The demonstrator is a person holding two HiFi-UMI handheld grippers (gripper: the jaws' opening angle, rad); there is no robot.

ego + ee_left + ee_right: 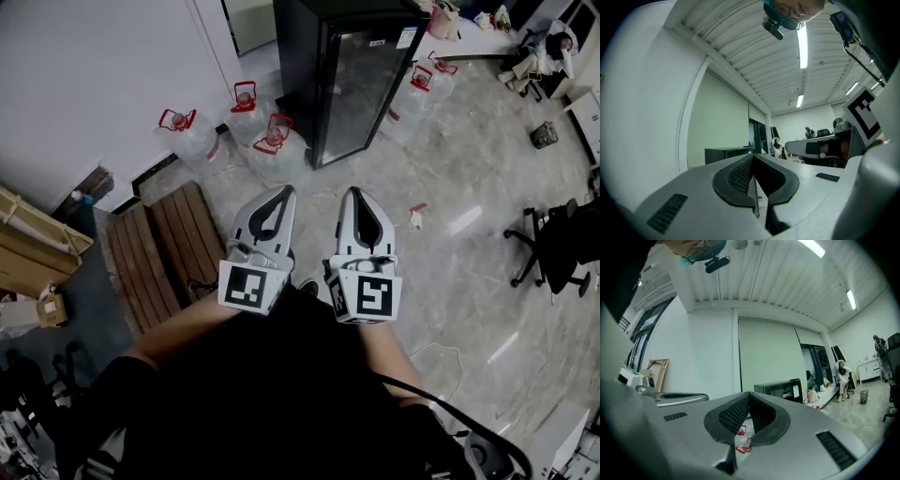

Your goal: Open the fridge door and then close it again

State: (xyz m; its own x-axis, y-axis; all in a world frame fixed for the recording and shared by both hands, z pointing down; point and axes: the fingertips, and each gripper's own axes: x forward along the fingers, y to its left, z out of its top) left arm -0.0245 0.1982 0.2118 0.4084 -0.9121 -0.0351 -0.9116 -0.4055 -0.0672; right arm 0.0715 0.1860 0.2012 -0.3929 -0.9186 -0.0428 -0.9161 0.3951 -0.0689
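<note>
The grey marble floor (459, 178) takes up most of my head view. Across it, well apart from me at the top of the frame, stands the black fridge (352, 75). Its glass door looks flush with the cabinet, so I judge it shut and the opening not yet begun. To my left lies a slatted wooden pallet (159, 248), and a black office chair (553, 246) sits far off on my right. Clear water jugs with red caps (275, 142) cluster just beside the fridge's left corner, with more on its far side. I hold the left gripper (283, 192) and the right gripper (353, 194) side by side close to my body, pointing toward the fridge. In each gripper view the jaws meet at the tips with nothing between them, so both are closed and empty. A small scrap of litter (416, 216) lies on the floor ahead. To do this step well, I would walk up square to the glass door, keeping clear of the jugs. I cannot make out a handle from here, so I would find the door's free edge first. Then I would part one gripper's jaws before reaching in and pull along the hinge's arc.
</note>
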